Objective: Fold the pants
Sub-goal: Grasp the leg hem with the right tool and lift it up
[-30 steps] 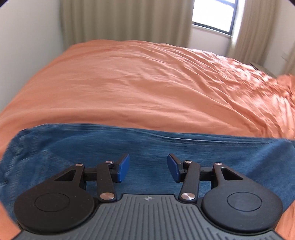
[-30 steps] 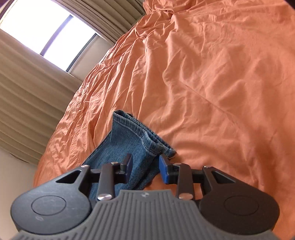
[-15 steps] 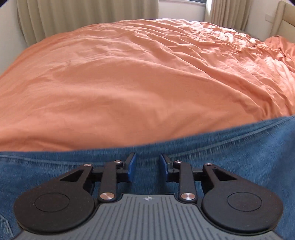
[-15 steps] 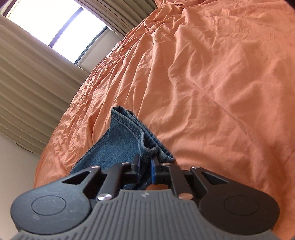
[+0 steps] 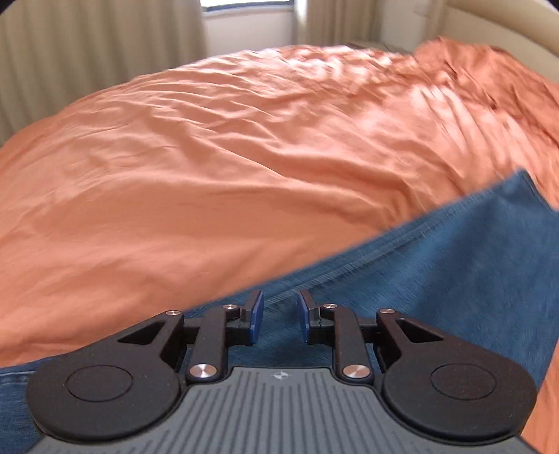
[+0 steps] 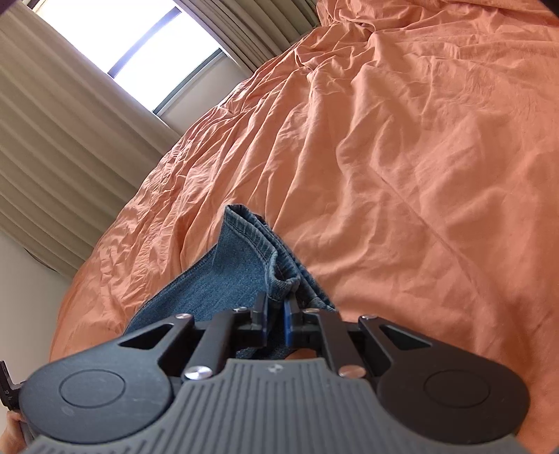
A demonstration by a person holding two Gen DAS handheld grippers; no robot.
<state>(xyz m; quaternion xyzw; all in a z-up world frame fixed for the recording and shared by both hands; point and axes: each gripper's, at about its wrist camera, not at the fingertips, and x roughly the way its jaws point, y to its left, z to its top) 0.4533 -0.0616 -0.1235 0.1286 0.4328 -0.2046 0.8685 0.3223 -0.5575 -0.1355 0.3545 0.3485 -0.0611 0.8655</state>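
Observation:
Blue denim pants (image 5: pixel 454 272) lie on an orange bedspread (image 5: pixel 209 157). In the left wrist view their seamed edge runs slantwise from lower left to upper right. My left gripper (image 5: pixel 279 314) hovers at that edge, its jaws closing with a narrow gap still showing; denim lies in and below the gap, and the blue pads (image 5: pixel 256 310) do not visibly press on it. In the right wrist view my right gripper (image 6: pixel 276 314) is shut on the bunched hem of the pants (image 6: pixel 237 265), which rises in a fold just beyond the fingertips.
Wrinkled orange bedspread (image 6: pixel 419 174) stretches far beyond the pants in both views. Beige curtains (image 6: pixel 52 139) and a bright window (image 6: pixel 157 52) stand behind the bed. A pale headboard (image 5: pixel 489 24) shows at upper right in the left wrist view.
The left gripper slid sideways along the pants edge, rolled, and its jaws narrowed. The right jaws closed on the hem, which now bunches up between them; the right hand barely moved.

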